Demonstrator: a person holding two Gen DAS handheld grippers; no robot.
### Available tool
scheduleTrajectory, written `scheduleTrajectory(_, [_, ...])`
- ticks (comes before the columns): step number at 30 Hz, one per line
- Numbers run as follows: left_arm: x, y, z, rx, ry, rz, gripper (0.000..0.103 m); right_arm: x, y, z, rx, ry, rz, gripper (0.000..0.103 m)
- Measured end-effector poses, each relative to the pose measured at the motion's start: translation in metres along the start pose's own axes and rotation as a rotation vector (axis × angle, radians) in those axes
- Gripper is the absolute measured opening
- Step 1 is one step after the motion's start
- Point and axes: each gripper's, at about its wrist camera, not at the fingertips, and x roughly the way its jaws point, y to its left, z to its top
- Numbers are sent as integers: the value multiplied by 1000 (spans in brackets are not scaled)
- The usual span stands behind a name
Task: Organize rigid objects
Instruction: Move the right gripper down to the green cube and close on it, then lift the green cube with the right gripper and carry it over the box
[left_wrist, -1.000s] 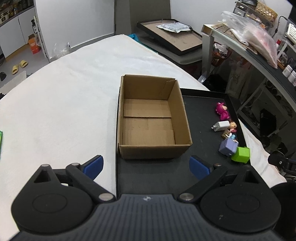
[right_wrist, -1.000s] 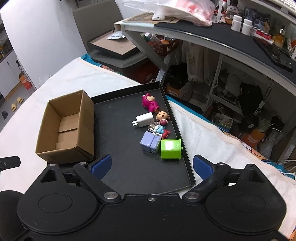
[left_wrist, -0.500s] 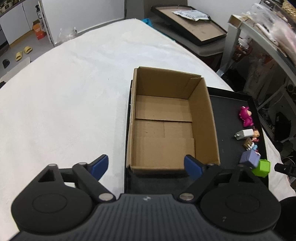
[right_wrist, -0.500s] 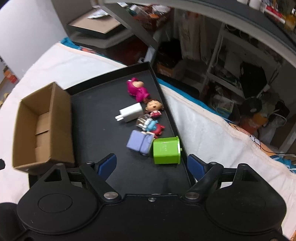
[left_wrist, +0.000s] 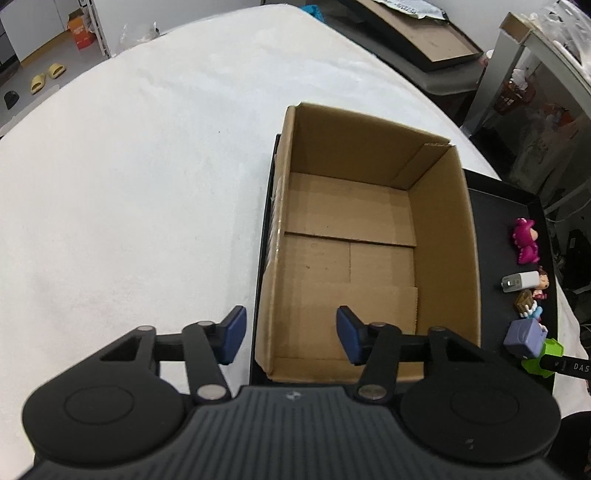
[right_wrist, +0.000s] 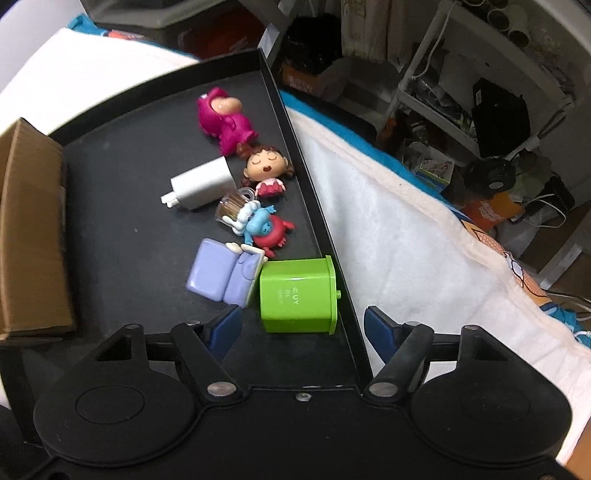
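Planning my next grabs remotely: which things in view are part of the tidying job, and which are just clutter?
Job: cardboard box, black tray, green box, lilac toy, white charger, girl figurine, magenta figure, blue-and-red figure.

Clutter: yellow slippers, shelving, white blanket.

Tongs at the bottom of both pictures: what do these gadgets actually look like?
Both look alike. The left tongs and the right tongs each have two black jointed finger bars tipped with blue pads, fastened by silver rivets. Behind them sit two round black discs. The left body between them is ribbed dark grey; the right one is smooth black. No cables, sleeves or hands show.
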Motion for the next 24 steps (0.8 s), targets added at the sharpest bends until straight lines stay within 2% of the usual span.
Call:
scheduleTrajectory(2, [4, 1, 0, -6, 7, 1, 46, 7, 1, 2, -5, 12, -13, 70])
scheduleTrajectory(6, [10, 8, -3, -27, 25, -4, 26, 20, 1, 4, -4, 23, -35, 69])
scheduleTrajectory(7, [10, 10, -3, -31, 24, 1, 20, 24, 0, 6, 1, 28, -30, 62])
scheduleTrajectory(9, [8, 11, -3, -29, 17, 17, 12, 25, 2, 8, 1, 23, -17, 59])
scheduleTrajectory(10, [7, 12, -3, -32, 17, 14, 10, 22, 3, 8, -11, 8, -15, 48])
scheduleTrajectory(18, [-5, 7, -18, -1, 1, -16, 10, 2, 4, -2, -16, -47, -2, 49])
scheduleTrajectory(24, [-13, 6, -37, 28, -16, -9, 10, -19, 2, -11, -12, -97, 14, 49])
